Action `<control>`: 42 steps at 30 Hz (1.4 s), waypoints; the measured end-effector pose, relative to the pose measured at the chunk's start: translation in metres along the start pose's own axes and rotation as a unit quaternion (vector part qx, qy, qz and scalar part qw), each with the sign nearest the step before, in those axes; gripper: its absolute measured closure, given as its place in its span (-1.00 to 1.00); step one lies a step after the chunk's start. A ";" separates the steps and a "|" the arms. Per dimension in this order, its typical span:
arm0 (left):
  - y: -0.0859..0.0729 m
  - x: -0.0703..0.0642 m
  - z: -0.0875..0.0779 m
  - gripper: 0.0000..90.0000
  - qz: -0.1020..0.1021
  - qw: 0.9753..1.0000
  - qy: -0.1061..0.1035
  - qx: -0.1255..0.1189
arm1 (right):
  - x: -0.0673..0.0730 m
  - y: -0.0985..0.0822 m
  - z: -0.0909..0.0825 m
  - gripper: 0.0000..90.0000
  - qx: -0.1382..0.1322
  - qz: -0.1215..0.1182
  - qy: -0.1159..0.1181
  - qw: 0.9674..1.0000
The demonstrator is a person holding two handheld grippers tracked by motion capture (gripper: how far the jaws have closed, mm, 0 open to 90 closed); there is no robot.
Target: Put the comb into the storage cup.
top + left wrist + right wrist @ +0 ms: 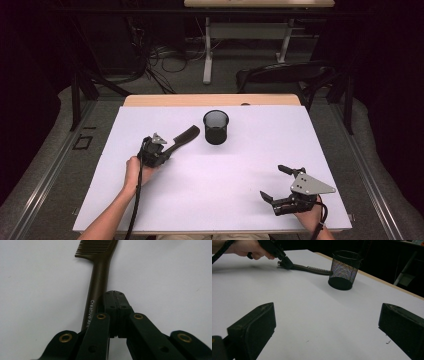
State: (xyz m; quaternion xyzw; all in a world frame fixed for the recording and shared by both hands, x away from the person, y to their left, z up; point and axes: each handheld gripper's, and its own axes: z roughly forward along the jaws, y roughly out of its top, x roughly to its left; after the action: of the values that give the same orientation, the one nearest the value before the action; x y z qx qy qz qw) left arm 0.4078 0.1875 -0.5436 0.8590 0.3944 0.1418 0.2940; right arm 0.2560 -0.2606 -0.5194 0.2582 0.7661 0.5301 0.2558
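Note:
A dark comb (184, 135) lies on the white table top (225, 180), its teeth pointing toward the black mesh cup (216, 127). My left gripper (169, 149) rests at the comb's handle end with its jaws shut. In the left gripper view the left gripper (114, 293) has both jaws pressed together, and the comb (100, 272) runs along and under the left jaw. The frames do not show whether it is pinched. My right gripper (273, 182) stands open near the front right edge with nothing between its jaws. In the right gripper view the right gripper (329, 322) faces the cup (343, 268) and the comb (312, 268).
The cup stands upright at the back middle of the table. A wooden strip (210, 100) edges the far side. Beyond it are a chair (285, 75), desk legs and cables on the floor.

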 end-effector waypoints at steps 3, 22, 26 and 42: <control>0.000 0.000 -0.002 0.76 0.002 1.000 -0.004 -0.007 | 0.000 0.000 0.000 -0.99 0.000 0.001 0.001 1.000; 0.007 0.011 -0.022 -0.44 -0.009 1.000 -0.017 -0.014 | 0.001 -0.001 0.001 -0.99 0.006 0.003 0.001 1.000; 0.008 0.013 -0.024 -0.60 -0.010 1.000 -0.017 -0.013 | 0.001 -0.001 0.001 -0.99 0.007 0.000 0.001 1.000; 0.024 0.023 -0.034 -0.95 0.004 1.000 -0.014 0.027 | 0.001 -0.002 0.002 -0.99 0.008 0.000 0.002 1.000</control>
State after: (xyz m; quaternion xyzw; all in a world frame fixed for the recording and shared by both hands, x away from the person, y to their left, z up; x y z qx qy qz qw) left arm 0.4208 0.2061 -0.5020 0.8700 0.3906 0.1204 0.2758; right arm 0.2566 -0.2592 -0.5216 0.2596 0.7706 0.5246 0.2523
